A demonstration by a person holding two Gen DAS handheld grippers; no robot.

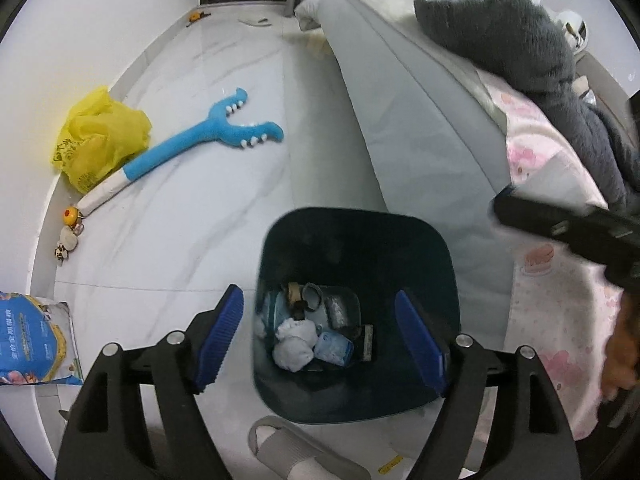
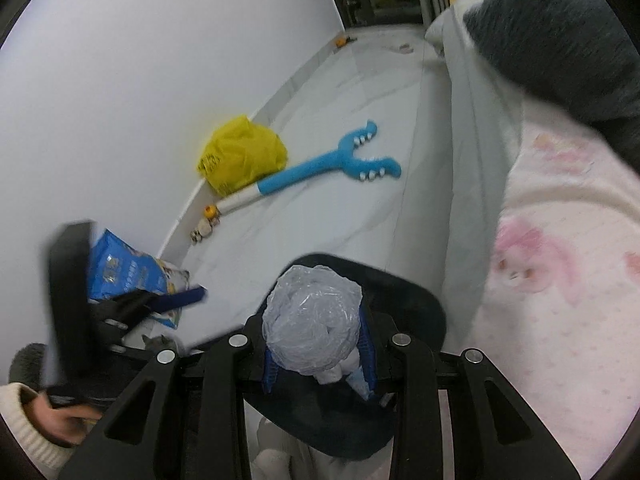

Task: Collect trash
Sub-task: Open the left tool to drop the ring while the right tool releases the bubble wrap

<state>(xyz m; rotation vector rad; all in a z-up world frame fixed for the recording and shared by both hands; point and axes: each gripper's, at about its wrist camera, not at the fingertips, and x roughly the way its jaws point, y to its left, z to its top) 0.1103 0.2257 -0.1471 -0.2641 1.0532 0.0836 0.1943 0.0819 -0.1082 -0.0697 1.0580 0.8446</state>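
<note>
The left tongs (image 1: 320, 336) stand wide apart and hold nothing, hanging above the dark bin (image 1: 448, 264), one blue pad on each side of its mouth. The bin stands on the pale floor (image 1: 192, 248) just beside the bed (image 1: 408, 120). In it lie crumpled white tissues (image 1: 294, 346), a small pale blue packet (image 1: 332, 347) and some dark scraps.

The right tongs (image 2: 320, 354) are closed on a crumpled wad of clear plastic (image 2: 312, 316), pinched between the blue pads. The wad hangs over the bin's (image 2: 416, 304) rim. In the left view the right tongs show only as a blurred dark bar at the right edge, over the bed's pink-patterned blanket (image 1: 560, 320).

On the floor near the wall lie a yellow bag (image 1: 100, 136) and a long blue plush toy (image 1: 208, 136) with a forked end, its white handle touching the bag. Small trinkets (image 1: 70, 232) lie just beyond the handle's tip. A blue printed pouch (image 1: 30, 340) lies by the wall. A grey slipper (image 1: 296, 452) lies just beside the bin. A dark grey fleece (image 1: 512, 40) lies on the bed.
</note>
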